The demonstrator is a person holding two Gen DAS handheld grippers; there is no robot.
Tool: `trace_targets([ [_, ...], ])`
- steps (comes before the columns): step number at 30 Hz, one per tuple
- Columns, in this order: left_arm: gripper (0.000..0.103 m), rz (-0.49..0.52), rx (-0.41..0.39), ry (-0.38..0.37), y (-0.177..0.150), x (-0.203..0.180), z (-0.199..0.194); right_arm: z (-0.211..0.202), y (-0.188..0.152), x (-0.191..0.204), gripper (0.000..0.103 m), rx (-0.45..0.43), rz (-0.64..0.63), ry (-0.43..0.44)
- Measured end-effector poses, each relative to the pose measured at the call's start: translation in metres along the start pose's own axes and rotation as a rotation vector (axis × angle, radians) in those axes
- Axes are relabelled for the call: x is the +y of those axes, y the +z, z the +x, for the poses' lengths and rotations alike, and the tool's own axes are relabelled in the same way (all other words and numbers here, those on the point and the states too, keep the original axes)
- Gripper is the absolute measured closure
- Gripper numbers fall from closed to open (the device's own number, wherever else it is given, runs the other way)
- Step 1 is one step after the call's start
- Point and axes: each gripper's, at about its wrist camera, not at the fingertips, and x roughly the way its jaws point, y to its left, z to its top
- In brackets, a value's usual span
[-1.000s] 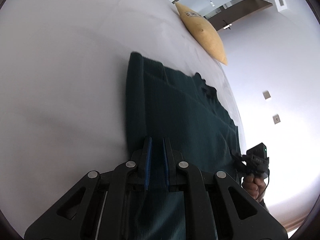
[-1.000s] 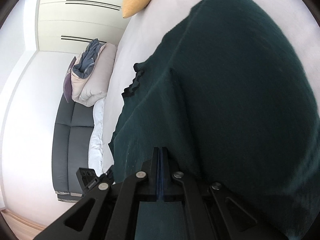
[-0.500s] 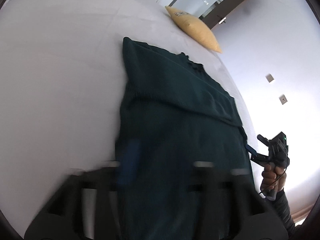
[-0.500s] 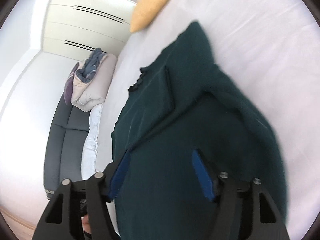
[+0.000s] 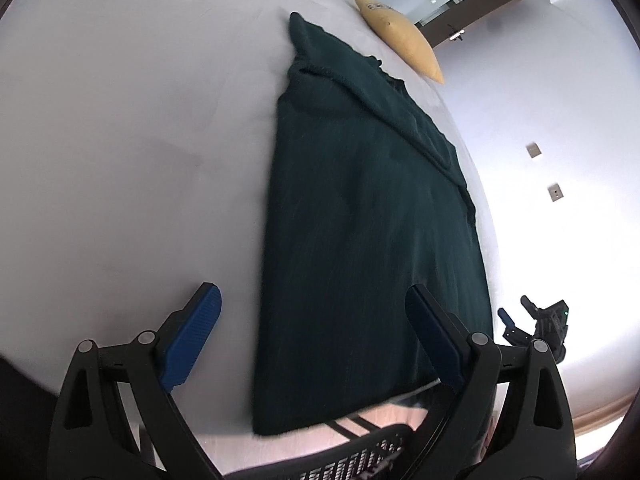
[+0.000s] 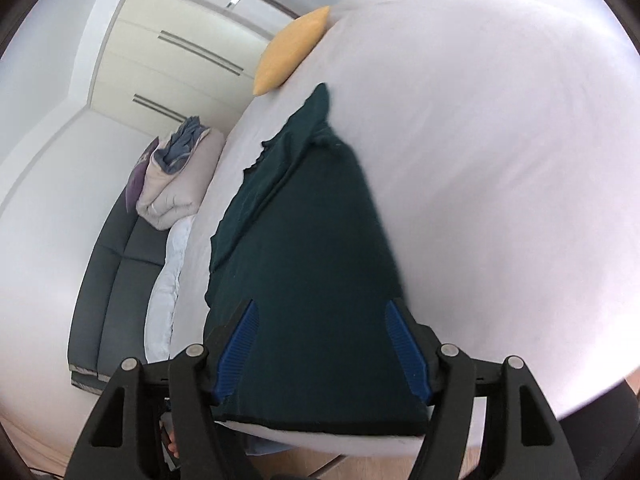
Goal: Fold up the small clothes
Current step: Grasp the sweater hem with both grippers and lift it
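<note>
**Q:** Gripper positions first: what are the two doing?

**A:** Left gripper (image 5: 312, 330) has its jaws spread wide and still opening. One blue pad (image 5: 192, 336) hangs over bare sheet, the other over the near part of the garment; nothing is pinched. Right gripper (image 6: 322, 354) is also spread, its ribbed blue pads (image 6: 406, 354) standing either side of the garment's near end, clear of the cloth. In the left wrist view the right gripper (image 5: 520, 318) shows small at the lower right, beyond the bed's edge.

**Q:** Where is the garment?

**A:** A dark green knitted garment (image 5: 368, 240) lies on a bed with a white sheet (image 5: 120, 140), stretched lengthwise away from both cameras. It looks folded into a long narrow panel, with a layer lying diagonally across its far part. Its near hem reaches the bed's near edge. At the far end a frilled dark edge shows on one side, and a narrow point of fabric sticks out beyond the rest.

**Q:** What else is around?

**A:** A yellow cushion (image 5: 400, 34) rests at the far edge of the bed, well apart from the garment. The right wrist view shows a dark grey sofa (image 6: 116, 280) alongside the bed, carrying a folded pale duvet (image 6: 176, 188) with blue-grey cloth on top, and white wardrobe doors (image 6: 172, 56) behind. A black mesh chair back (image 5: 360, 456) sits at the bottom of the left wrist view.
</note>
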Motion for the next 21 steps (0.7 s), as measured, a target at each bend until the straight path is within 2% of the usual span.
trace_targets([
  [6,0.009,-0.004,0.068,-0.029,-0.028,0.016,-0.017,-0.002,-0.006,-0.016,0.033,0.026,0.034,-0.019],
  [16,0.010,-0.141,0.179,-0.170,-0.036,0.053,-0.030,0.005,-0.008,-0.022,0.033,0.051,0.045,-0.014],
  [18,0.010,-0.161,0.192,-0.182,-0.035,0.054,-0.028,0.006,-0.009,-0.022,0.033,0.055,0.048,-0.011],
  [21,0.010,-0.140,0.247,-0.217,-0.034,0.043,-0.017,0.006,-0.011,-0.022,0.033,0.065,0.046,0.002],
])
